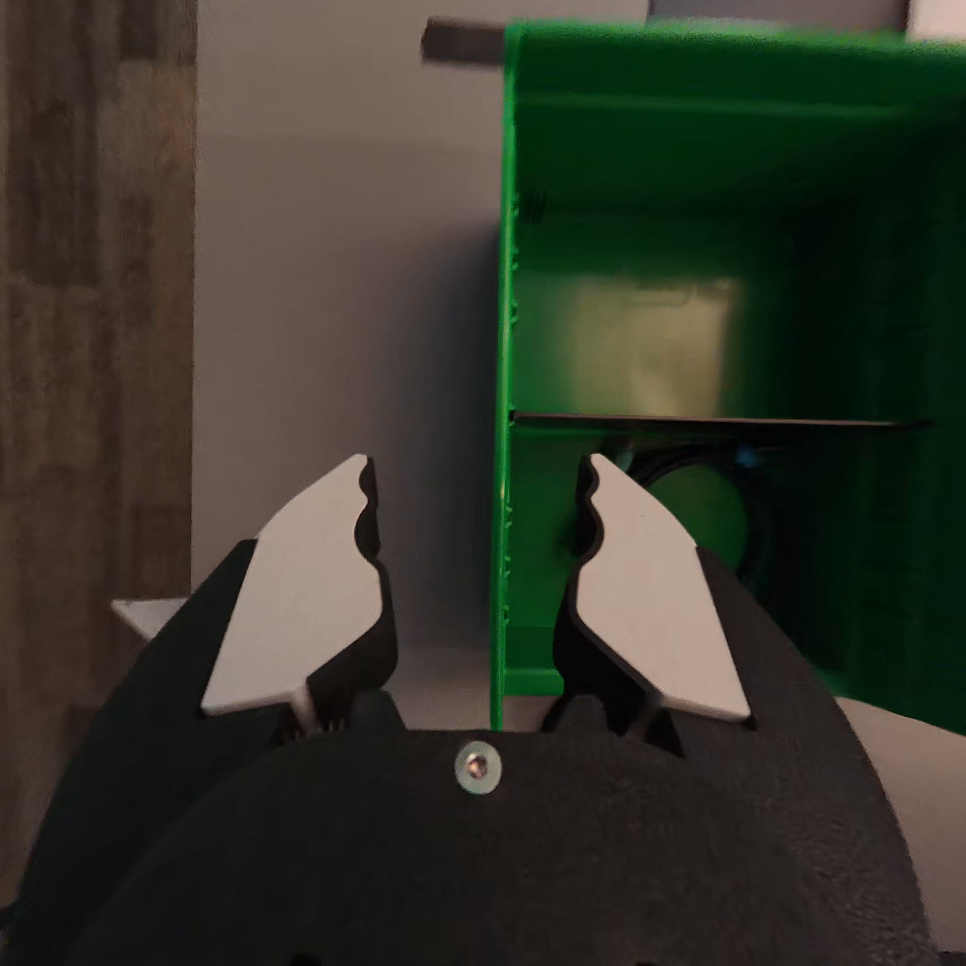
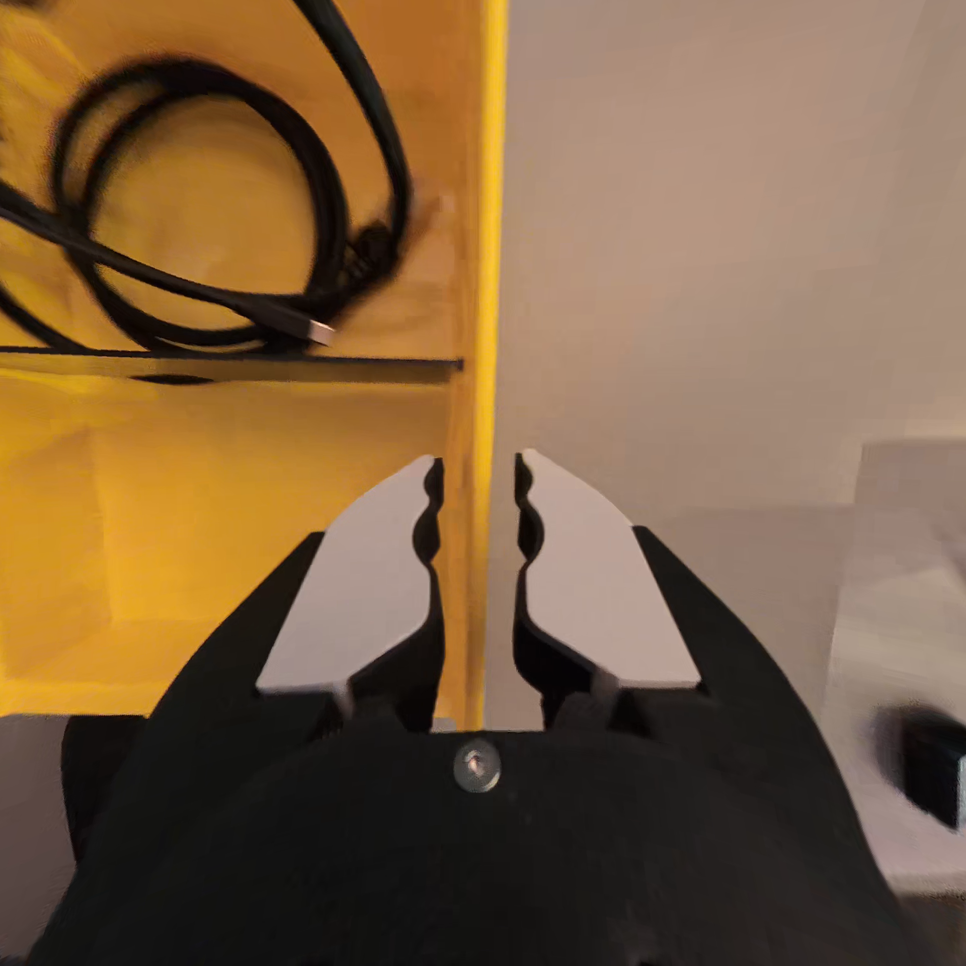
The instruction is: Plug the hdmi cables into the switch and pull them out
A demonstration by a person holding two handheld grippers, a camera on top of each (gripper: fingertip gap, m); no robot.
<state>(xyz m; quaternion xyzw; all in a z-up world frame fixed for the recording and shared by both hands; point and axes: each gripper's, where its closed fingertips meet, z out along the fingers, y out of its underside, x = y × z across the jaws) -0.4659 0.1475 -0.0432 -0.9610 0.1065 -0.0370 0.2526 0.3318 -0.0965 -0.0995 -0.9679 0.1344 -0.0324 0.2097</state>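
Observation:
In the right wrist view a coiled black cable [image 2: 209, 219] with a silver plug end [image 2: 320, 332] lies in the far compartment of a yellow bin [image 2: 486, 209]. My right gripper [image 2: 478, 460] hangs over the bin's right wall, jaws a little apart and empty. In the left wrist view my left gripper [image 1: 478, 462] is open and empty over the left wall of a green bin [image 1: 507, 313]. A dark cable [image 1: 679, 465] shows faintly in the green bin's near compartment, partly hidden behind my right finger. No switch shows clearly in either view.
Black dividers split the green bin [image 1: 705, 421] and the yellow bin [image 2: 235, 363]. A dark blurred bar [image 1: 460, 39] lies beyond the green bin. A small black block [image 2: 935, 768] sits on the white surface [image 2: 679, 261] at lower right. Wood flooring [image 1: 78, 313] shows at left. The left gripper's tips are roughly 85 cm from the right gripper's. It is some 30 cm from my left tips to the dark blurred bar [image 1: 460, 39].

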